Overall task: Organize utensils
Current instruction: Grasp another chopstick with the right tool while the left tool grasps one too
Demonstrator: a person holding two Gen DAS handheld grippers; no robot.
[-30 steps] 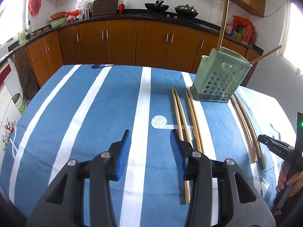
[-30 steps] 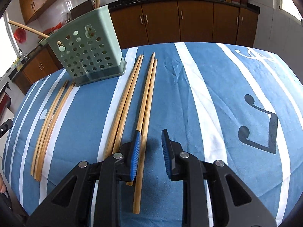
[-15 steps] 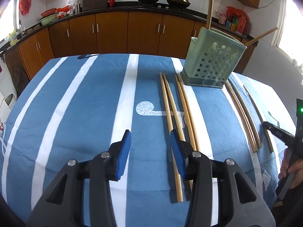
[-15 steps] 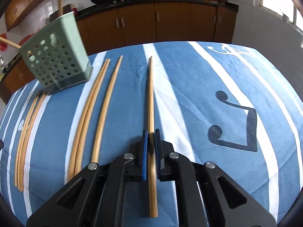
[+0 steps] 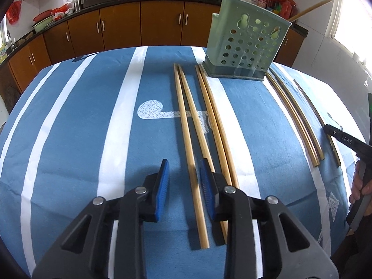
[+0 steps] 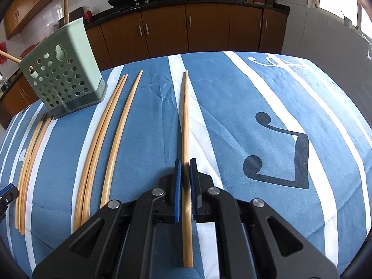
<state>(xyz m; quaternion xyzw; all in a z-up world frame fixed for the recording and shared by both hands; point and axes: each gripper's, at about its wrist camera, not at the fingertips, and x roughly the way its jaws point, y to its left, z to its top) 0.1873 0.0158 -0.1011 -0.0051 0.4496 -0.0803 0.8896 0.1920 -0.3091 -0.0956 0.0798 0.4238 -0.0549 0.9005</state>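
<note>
Honestly, this job looks barely started. The green holder (image 5: 246,44) stands upright at the far side of the striped tablecloth (image 5: 81,125), and only a couple of sticks poke out of it, one of them leaning out the side (image 5: 311,8). Nearly everything else is lying flat on the cloth.

The right gripper (image 6: 185,179) is clamped on a single chopstick (image 6: 185,121) near its thick end, with the tip pointing away toward the cabinets; whether it has cleared the cloth is hard to tell. The left gripper (image 5: 183,179) has its jaws closing around the leftmost chopstick (image 5: 186,125) of a pair, but the blue pads don't seem to press on it yet, so that one sits on the table.

What's left, judging from both views: another pair (image 5: 214,121) just right of that one, a darker pair near the holder's other side (image 5: 293,114), and a lone stick (image 6: 121,134). So roughly seven loose ones remain.
</note>
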